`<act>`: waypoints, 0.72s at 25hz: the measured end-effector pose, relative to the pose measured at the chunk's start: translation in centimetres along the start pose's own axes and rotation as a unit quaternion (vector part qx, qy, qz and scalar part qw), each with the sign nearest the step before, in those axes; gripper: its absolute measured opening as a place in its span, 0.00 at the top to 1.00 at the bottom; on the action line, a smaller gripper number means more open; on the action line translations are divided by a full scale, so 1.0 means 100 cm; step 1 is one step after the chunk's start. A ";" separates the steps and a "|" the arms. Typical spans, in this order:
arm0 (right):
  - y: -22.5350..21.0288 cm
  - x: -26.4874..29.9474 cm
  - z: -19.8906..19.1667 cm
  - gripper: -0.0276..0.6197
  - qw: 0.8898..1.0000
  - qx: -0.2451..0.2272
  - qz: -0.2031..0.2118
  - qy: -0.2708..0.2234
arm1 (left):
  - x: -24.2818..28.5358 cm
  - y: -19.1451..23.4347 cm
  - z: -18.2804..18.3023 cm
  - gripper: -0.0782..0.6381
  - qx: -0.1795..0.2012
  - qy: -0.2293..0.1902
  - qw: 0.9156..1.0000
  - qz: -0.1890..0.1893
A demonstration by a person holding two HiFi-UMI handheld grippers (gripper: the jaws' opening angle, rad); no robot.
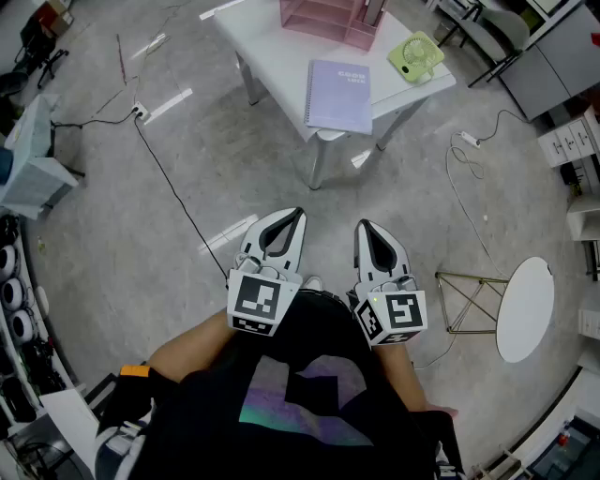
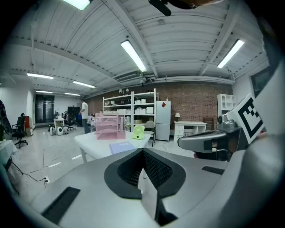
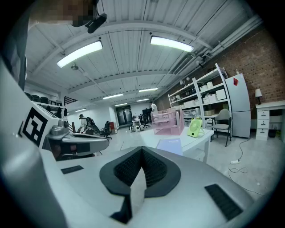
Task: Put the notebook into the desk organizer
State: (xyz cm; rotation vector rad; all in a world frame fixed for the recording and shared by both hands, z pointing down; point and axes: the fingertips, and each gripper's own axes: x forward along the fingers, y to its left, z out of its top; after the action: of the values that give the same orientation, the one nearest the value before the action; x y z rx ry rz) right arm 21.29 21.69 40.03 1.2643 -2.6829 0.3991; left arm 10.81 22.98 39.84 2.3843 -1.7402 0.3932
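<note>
Head view: both tools are held close to the person's body, well apart from the work. The left gripper [image 1: 298,214] and the right gripper [image 1: 362,226] point forward side by side with their jaws pressed together and nothing in either. Ahead stands a white table [image 1: 267,52]. On it the lilac spiral notebook [image 1: 338,96] lies flat at the near corner, its lower edge right by the table's rim. The pink desk organizer [image 1: 328,19] sits at the far side, and a green desk fan [image 1: 416,54] is just beside both. A black cable [image 1: 173,192] runs across the floor to the left of the way to the table.

Left gripper view: the jaws meet in a closed seam, empty. Past them the notebook shows on the tabletop in front of the organizer, not yet touched. The other tool shows at the right.

Right gripper view: these jaws are clenched on nothing too. The same table appears from the other side, with the fan to the right of the organizer.

The task has not begun, and I see several risks. A thin notebook lying flat gives the jaws little to bite. A push that misses the edge could slide it off the near corner onto the floor. A wide swing toward the organizer could knock the fan over, since it stands so close. Feeding the notebook in tilted could jam it against a tray wall or shove the light organizer backward.
</note>
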 end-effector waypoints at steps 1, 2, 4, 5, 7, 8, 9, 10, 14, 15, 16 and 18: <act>0.001 0.001 0.000 0.94 1.000 0.000 -0.001 0.000 | 0.000 0.001 -0.001 0.88 0.000 0.000 1.000 -0.001; 0.002 0.002 0.000 0.94 1.000 -0.001 -0.002 0.001 | -0.001 0.003 -0.001 0.88 0.001 0.001 1.000 -0.001; 0.003 0.004 0.000 0.94 1.000 -0.001 -0.005 0.001 | -0.001 0.006 -0.001 0.88 0.002 0.001 1.000 -0.003; 0.004 0.005 0.000 0.94 1.000 -0.002 -0.006 0.001 | 0.000 0.007 -0.001 0.88 0.002 0.001 1.000 -0.004; 0.005 0.008 0.000 0.94 1.000 -0.002 -0.009 0.002 | 0.000 0.010 -0.001 0.88 0.001 0.001 1.000 -0.007; 0.006 0.009 0.000 0.94 1.000 -0.002 -0.011 0.003 | 0.000 0.012 -0.002 0.88 0.001 0.000 1.000 -0.008; 0.007 0.011 0.000 0.94 1.000 -0.002 -0.013 0.003 | 0.001 0.014 -0.002 0.88 0.000 0.000 1.000 -0.010; 0.008 0.012 0.000 0.94 1.000 -0.002 -0.016 0.003 | 0.001 0.016 -0.002 0.88 0.000 0.000 1.000 -0.011; 0.013 0.018 0.003 0.94 1.000 -0.002 -0.026 0.000 | 0.000 0.026 -0.002 0.88 0.001 -0.001 1.000 -0.018; 0.015 0.019 0.004 0.93 1.000 -0.001 -0.028 0.000 | 0.000 0.028 -0.002 0.88 0.002 -0.001 1.000 -0.020; 0.016 0.021 0.004 0.93 1.000 0.000 -0.030 -0.001 | -0.001 0.031 -0.002 0.88 0.002 -0.001 1.000 -0.023; 0.020 0.024 0.005 0.94 0.999 0.002 -0.033 -0.002 | -0.001 0.036 -0.002 0.88 0.002 -0.002 1.000 -0.027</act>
State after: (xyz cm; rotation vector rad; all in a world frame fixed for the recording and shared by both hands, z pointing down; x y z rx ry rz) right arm 18.20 21.03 39.79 1.3519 -2.6370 0.3947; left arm 7.35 22.06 39.93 2.4313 -1.6730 0.3867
